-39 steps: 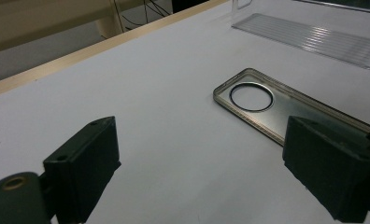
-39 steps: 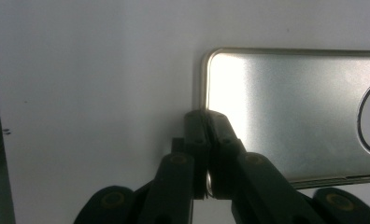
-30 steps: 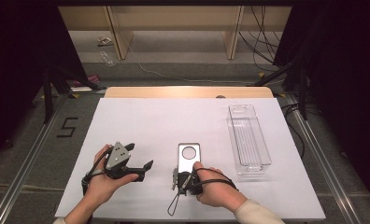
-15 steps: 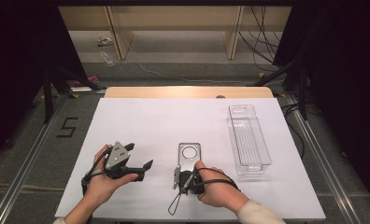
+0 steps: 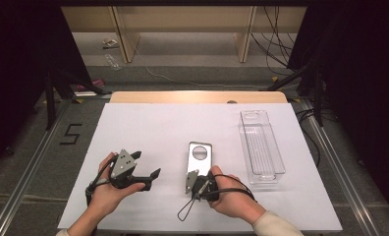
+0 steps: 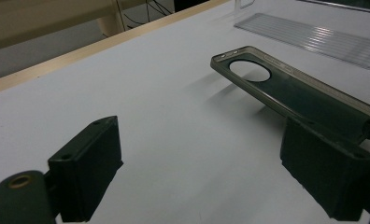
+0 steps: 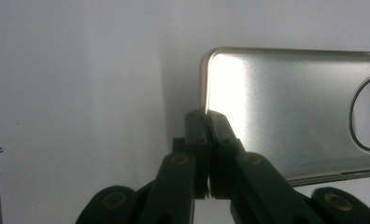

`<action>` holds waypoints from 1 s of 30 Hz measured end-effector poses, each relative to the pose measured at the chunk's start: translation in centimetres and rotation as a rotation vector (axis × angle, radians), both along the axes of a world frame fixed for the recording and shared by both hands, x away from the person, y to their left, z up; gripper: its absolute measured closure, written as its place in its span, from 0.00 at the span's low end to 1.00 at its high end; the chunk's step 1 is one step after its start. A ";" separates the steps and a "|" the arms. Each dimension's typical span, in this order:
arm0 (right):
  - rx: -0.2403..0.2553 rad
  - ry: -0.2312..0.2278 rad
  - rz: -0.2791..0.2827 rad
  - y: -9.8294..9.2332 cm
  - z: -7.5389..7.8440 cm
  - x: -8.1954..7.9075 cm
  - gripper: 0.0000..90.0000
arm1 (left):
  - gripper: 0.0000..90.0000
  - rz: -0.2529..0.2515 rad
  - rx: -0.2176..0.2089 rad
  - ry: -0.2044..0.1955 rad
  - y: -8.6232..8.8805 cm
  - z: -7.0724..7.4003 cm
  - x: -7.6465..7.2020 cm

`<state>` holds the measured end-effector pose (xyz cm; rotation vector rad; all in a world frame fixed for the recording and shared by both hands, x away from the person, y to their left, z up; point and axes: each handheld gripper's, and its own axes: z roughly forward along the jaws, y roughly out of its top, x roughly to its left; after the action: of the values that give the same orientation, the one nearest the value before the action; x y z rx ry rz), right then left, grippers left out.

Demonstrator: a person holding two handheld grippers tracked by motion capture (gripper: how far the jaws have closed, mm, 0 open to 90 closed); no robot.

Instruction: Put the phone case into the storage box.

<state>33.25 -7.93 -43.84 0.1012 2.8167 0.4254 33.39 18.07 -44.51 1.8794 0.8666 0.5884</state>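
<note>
A grey metallic phone case (image 5: 200, 153) with a round camera hole lies lengthwise on the white table (image 5: 153, 125), near the front middle. My right gripper (image 5: 194, 181) is shut on the case's near short edge; in the right gripper view the two jaws (image 7: 206, 117) meet on the rim of the case (image 7: 286, 107) at its corner. My left gripper (image 5: 147, 164) stands open to the left of the case, apart from it. Between its wide jaws (image 6: 206, 161) is bare table, and the case (image 6: 295, 93) shows just past the right jaw, casting a shadow beneath.
A clear plastic tray (image 5: 261, 147) lies lengthwise at the right of the table; its ribbed floor (image 6: 314, 37) shows in the left gripper view. A wooden strip (image 5: 197, 97) edges the table's far side. Cables trail from both grippers.
</note>
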 end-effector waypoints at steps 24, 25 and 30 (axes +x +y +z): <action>0.205 -0.084 0.026 -1.4 0.9 -0.2 0.99 | 0.16 0.015 -0.006 0.009 0.4 -0.1 0.2; 0.208 -0.079 0.020 -1.5 0.9 -0.3 0.99 | 0.16 0.016 -0.006 0.009 0.4 -0.1 0.2; 0.208 -0.071 0.037 -1.8 0.7 -0.4 0.99 | 0.16 0.043 -0.002 0.014 0.4 0.0 0.4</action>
<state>32.90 -9.76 -43.13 0.0755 2.7009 0.7152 33.75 18.47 -44.46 1.8689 0.9182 0.6015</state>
